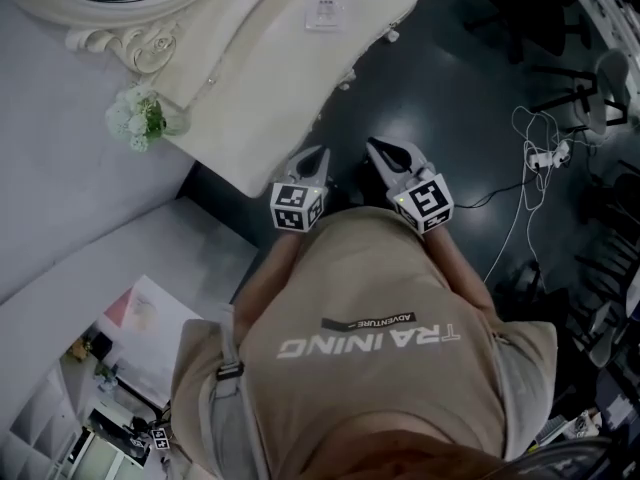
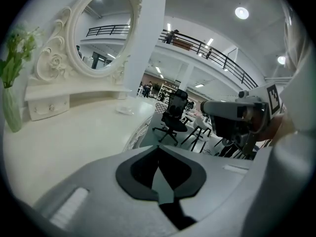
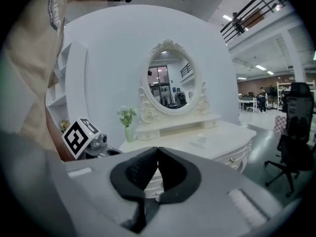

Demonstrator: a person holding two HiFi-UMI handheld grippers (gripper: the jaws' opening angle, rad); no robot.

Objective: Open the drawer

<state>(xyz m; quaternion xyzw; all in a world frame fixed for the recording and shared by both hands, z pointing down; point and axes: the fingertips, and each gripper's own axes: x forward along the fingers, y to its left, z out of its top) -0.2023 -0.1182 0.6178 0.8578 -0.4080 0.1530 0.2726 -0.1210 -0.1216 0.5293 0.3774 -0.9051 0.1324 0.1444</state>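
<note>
White and ornate, the dressing table's tabletop [image 1: 265, 63] carries an oval mirror [image 3: 170, 80] at its back edge, a vase of pale flowers [image 1: 140, 118] toward its left end and a small flat packet [image 1: 324, 13] on the bare surface. A person in a tan shirt [image 1: 370, 368] stands off the tabletop's curved front edge, over the dark floor [image 1: 450, 88]. The left hand-held gripper [image 1: 322, 152], near that edge, has its jaws pressed together on nothing. The right hand-held gripper [image 1: 373, 146], just beside it, is likewise closed and empty. The drawer [image 3: 236, 157], its knobbed front flush with the table's face, sits below the tabletop's front edge, towards the right corner, well apart from both.
</note>
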